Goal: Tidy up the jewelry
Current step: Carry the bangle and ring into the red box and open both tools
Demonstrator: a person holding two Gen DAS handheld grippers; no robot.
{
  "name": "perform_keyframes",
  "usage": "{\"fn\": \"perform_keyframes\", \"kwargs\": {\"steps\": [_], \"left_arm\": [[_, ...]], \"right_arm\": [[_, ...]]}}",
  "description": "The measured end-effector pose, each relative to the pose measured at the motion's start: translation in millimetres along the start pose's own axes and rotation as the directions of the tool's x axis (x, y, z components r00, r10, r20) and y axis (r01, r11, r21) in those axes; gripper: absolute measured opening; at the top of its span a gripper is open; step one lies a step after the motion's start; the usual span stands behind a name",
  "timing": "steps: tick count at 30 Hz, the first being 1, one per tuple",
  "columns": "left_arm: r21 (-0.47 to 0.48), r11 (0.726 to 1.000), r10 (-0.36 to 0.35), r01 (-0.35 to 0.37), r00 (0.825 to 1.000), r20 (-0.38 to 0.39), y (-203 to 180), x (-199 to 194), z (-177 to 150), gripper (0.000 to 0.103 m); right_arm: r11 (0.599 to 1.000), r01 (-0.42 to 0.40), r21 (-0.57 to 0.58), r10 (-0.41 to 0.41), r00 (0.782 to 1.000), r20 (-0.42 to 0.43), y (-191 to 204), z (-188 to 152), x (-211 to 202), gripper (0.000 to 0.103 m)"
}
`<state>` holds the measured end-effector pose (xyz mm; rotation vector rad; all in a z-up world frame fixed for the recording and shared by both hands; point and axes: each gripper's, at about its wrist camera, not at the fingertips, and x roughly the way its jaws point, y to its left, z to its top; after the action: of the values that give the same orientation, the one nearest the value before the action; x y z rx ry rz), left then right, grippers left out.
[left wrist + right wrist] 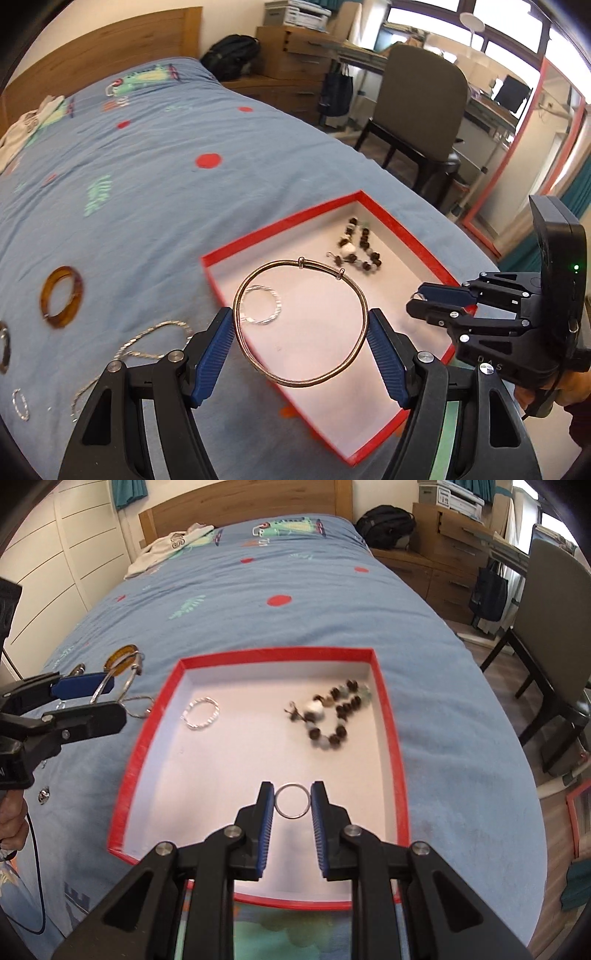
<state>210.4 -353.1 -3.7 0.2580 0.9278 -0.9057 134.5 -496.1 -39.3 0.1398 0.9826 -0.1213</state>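
A red-rimmed box (280,223) (275,650) with a white floor lies on the blue bedspread. Inside it are a dark-and-white bead bracelet (360,245) (334,714) and a small twisted silver bangle (263,305) (201,713). My left gripper (301,326) (118,698) is shut on a large gold wire bangle (301,382), held over the box's near-left edge. Over the box's near part, my right gripper (293,800) (415,301) is shut on a small silver ring (293,800). An amber bangle (61,297) (118,659), a silver chain (147,341) and small rings (20,404) lie on the bedspread left of the box.
The bed has a wooden headboard (243,502) and a white garment (166,548) near it. A grey chair (417,107) (550,627), wooden drawers (291,55) and a black backpack (386,524) stand to the right of the bed. A hand (569,387) holds the right gripper's handle.
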Motion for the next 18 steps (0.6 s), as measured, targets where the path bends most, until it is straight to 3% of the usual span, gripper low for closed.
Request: {"fn": "perform_keyframes", "kwargs": {"steps": [11, 18], "left_arm": [[0.096, 0.995, -0.013, 0.027, 0.990, -0.139, -26, 47, -15, 0.071], [0.118, 0.993, -0.002, 0.020, 0.988, -0.153, -28, 51, -19, 0.071]], "right_arm": [[0.999, -0.016, -0.042, 0.013, 0.998, -0.063, -18, -8, 21, 0.020], [0.998, -0.017, -0.068, 0.012, 0.997, -0.077, -18, -4, 27, 0.020]]}}
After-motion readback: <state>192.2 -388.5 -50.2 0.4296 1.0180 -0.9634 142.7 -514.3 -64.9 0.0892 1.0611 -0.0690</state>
